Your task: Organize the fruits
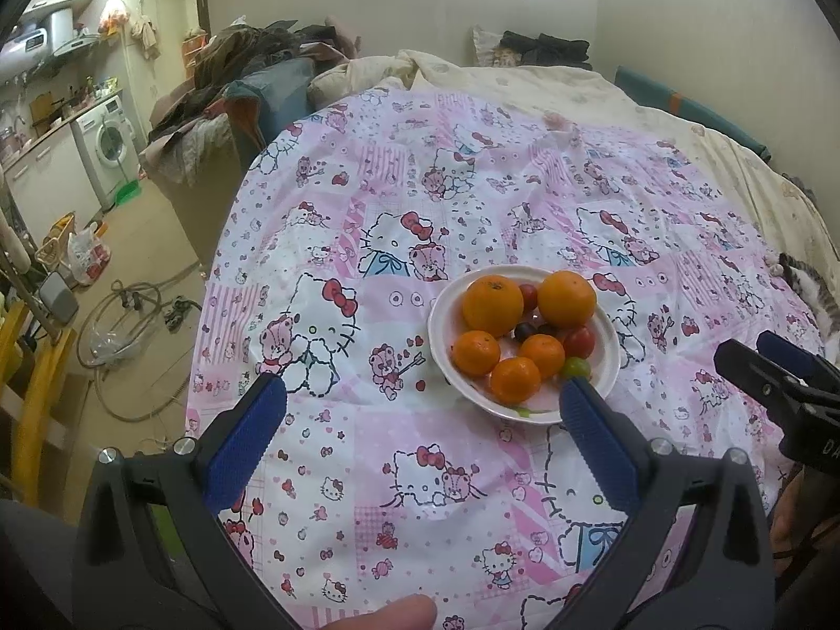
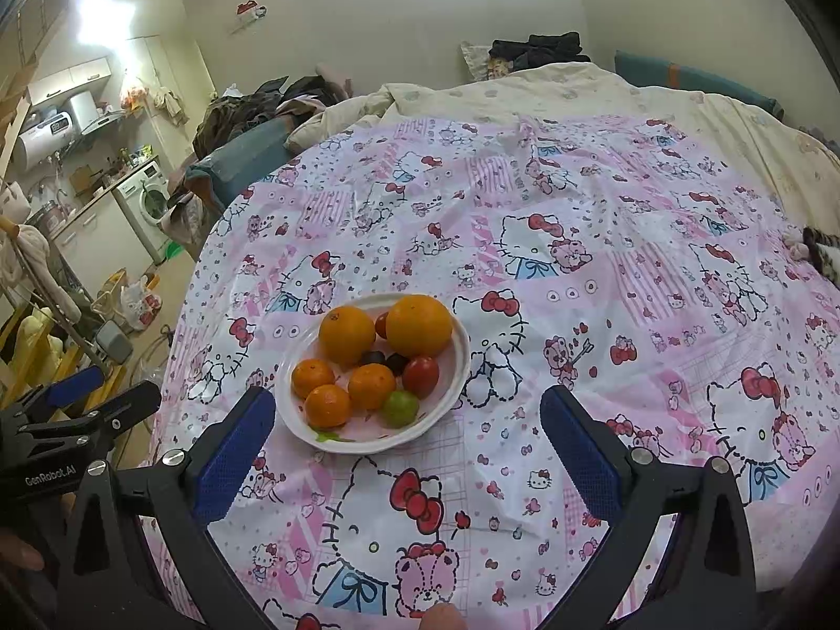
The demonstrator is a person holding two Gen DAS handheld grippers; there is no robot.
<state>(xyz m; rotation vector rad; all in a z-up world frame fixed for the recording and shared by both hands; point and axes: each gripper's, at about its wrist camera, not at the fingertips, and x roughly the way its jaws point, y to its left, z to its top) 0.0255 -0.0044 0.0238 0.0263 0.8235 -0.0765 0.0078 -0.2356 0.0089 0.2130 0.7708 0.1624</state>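
1. A white plate (image 1: 525,409) of fruit sits on the pink cartoon-print cloth (image 1: 420,199) covering the table.
2. It holds two large oranges (image 2: 419,324), three small mandarins (image 2: 371,386), red tomatoes (image 2: 420,376), dark grapes (image 2: 397,363) and one green fruit (image 2: 400,408).
3. The left tool (image 1: 422,399) is spread wide and empty, just short of the plate.
4. The right tool (image 2: 407,412) is likewise wide open, holding nothing.

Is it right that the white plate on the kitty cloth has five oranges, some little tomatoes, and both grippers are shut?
Not quite. The left gripper and right gripper are both open and empty, as each wrist view shows. The rest holds: the white plate has five oranges and small tomatoes.
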